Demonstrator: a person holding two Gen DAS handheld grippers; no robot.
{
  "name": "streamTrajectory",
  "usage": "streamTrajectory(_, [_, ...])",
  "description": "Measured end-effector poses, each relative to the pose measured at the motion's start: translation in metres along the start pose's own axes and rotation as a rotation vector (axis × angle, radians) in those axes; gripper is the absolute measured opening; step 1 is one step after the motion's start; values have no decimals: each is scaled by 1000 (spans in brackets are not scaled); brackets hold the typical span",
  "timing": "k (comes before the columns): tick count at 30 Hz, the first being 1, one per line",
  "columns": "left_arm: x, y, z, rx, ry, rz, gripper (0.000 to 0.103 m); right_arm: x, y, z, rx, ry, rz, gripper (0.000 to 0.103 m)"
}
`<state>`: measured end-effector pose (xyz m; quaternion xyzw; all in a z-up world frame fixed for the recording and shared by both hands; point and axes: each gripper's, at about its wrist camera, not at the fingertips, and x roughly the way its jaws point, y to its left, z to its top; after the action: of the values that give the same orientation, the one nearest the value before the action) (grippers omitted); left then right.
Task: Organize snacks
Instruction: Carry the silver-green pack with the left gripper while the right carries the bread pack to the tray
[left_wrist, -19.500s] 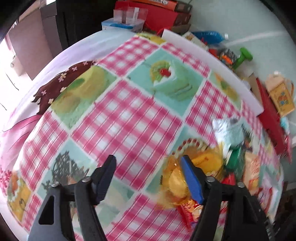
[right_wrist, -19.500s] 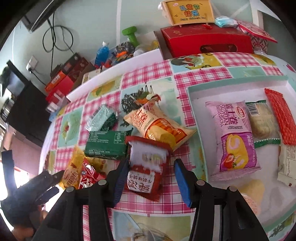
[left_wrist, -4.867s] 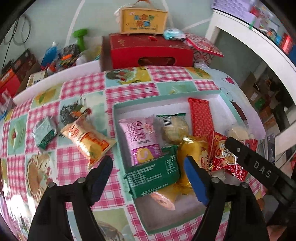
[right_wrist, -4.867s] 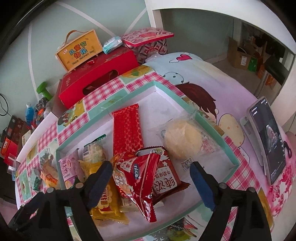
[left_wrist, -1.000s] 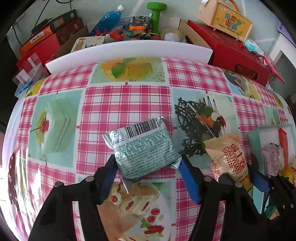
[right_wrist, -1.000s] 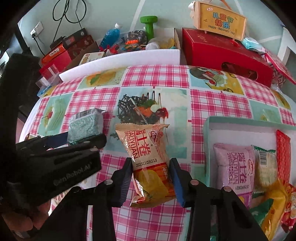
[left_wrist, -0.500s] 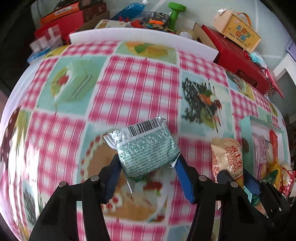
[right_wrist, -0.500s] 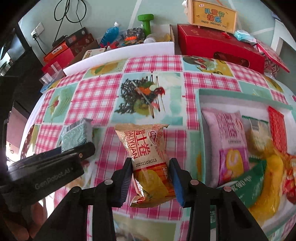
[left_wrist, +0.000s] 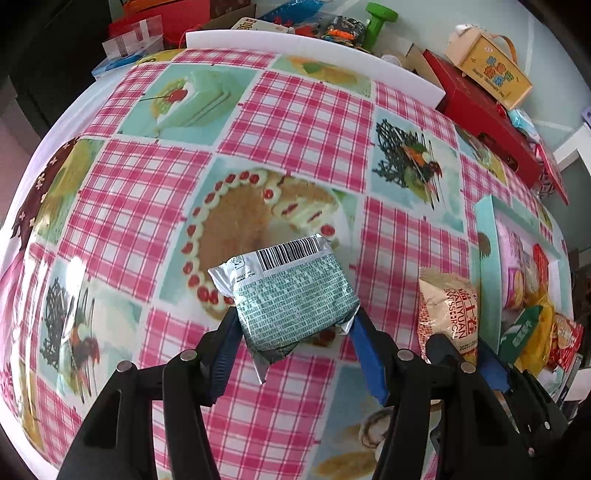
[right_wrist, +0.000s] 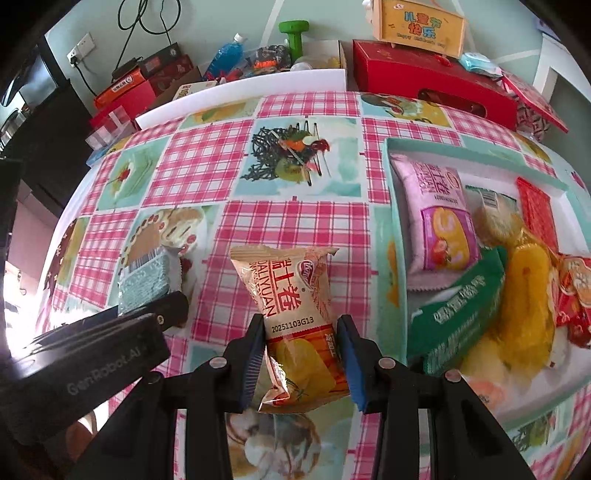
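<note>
Since half a second ago both grippers have carried their packets further rightwards over the checked tablecloth (left_wrist: 295, 122), and the teal tray (right_wrist: 397, 236) now fills the right of the right-wrist frame. The left gripper (left_wrist: 291, 332) is clamped on the silver-green packet (left_wrist: 291, 295), held at centre frame above the cloth. The right gripper (right_wrist: 301, 350) pinches the orange roll packet (right_wrist: 291, 306) low in its view, just left of the tray's near wall. These look like the last loose snacks; dropping them in the crowded tray should nearly finish the job.

A pink-checked tablecloth (right_wrist: 295, 221) carries a teal tray (right_wrist: 391, 236) of snacks.
</note>
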<state>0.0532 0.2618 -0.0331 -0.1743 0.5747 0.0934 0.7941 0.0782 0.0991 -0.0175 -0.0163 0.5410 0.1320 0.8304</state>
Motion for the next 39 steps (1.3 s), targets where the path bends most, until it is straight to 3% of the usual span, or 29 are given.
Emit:
streamTrajectory(4, [-3,-1,0,-4,1,-13,62,-1,-2,-1,-2,5,-11,42])
streamTrajectory(9, [-14,4,2,-16,-18,-51,73,-1,-5,-1,-6,12,-22,42])
streamTrajectory(22, [-15,14,17,-115,-54,-59,76,0,-4,-2,-11,20,-26,42])
streamTrajectory(28, [3,-1,18,-72,-30,-7,76,0,-4,-1,-14,21,-27,42])
streamTrajectory(33, [18,7,20,-128,-5,18,76,2,-5,-1,-3,24,-23,43])
streamTrajectory(39, [19,8,19,-120,-21,55,72,6,-4,-1,-1,29,-31,44])
